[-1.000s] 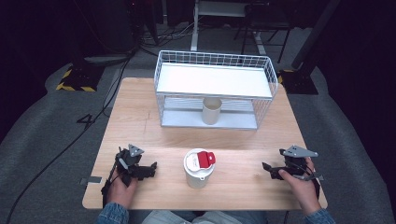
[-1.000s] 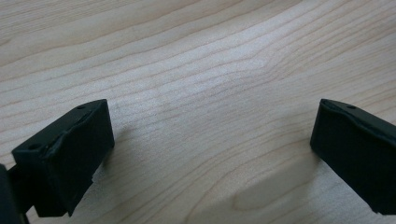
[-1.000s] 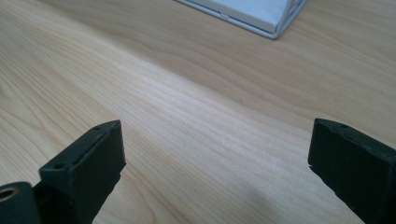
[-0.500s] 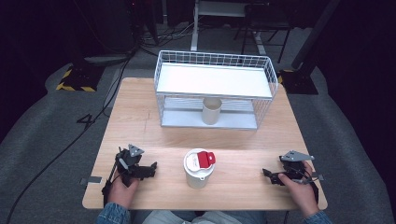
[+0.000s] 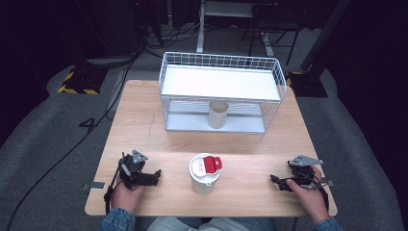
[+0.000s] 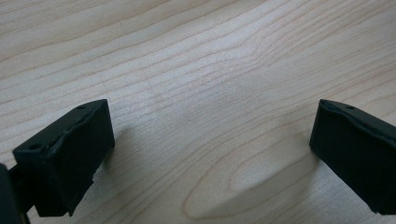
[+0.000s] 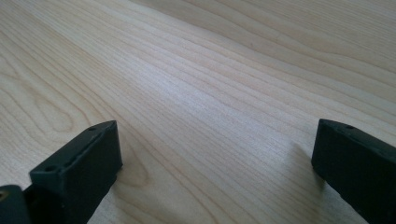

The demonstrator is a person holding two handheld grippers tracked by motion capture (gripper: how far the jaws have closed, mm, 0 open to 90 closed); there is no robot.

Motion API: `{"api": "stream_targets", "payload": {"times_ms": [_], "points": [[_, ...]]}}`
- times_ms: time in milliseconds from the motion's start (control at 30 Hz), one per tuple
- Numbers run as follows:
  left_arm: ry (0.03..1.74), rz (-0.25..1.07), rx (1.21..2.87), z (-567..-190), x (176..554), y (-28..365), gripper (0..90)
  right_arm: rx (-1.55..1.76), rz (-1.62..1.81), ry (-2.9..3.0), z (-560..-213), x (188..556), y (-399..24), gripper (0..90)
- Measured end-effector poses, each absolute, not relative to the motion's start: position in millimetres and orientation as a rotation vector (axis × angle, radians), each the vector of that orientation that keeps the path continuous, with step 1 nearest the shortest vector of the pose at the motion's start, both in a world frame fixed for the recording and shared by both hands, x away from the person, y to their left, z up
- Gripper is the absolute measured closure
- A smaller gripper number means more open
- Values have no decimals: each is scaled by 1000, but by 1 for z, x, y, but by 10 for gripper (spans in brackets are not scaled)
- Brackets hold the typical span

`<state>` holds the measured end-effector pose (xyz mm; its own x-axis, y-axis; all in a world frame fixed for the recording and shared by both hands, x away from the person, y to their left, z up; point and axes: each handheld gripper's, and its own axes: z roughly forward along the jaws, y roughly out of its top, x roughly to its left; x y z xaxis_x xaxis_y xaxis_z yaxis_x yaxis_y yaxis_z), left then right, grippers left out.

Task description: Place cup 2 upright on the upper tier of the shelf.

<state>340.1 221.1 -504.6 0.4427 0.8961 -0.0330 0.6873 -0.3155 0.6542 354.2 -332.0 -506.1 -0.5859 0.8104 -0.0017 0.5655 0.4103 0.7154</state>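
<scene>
Jaws of both grippers, left gripper point(image 5: 153, 176) and right gripper point(image 5: 275, 181), gape over bare table point(image 5: 250, 149).

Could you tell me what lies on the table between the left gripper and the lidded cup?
Nothing: in the high view, bare wooden tabletop separates the left gripper from the lidded cup. The left gripper view shows bare wood between its open jaws.

Your right hand point(image 5: 308, 190) has drawn the black two-jaw right gripper point(image 5: 276, 181) a little nearer to your edge of the light wooden desk point(image 5: 144, 125), from a spot slightly farther up the desk a second ago. Its jaws have just been opening wider, with nothing but bare wood between them.
</scene>
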Motion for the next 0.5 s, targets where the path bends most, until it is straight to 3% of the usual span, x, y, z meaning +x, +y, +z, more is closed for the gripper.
{"api": "stream_targets", "payload": {"times_ms": [500], "points": [[1179,438,2018,-485,321,221,29,1187,973,2324,-506,355,-332,10]]}}
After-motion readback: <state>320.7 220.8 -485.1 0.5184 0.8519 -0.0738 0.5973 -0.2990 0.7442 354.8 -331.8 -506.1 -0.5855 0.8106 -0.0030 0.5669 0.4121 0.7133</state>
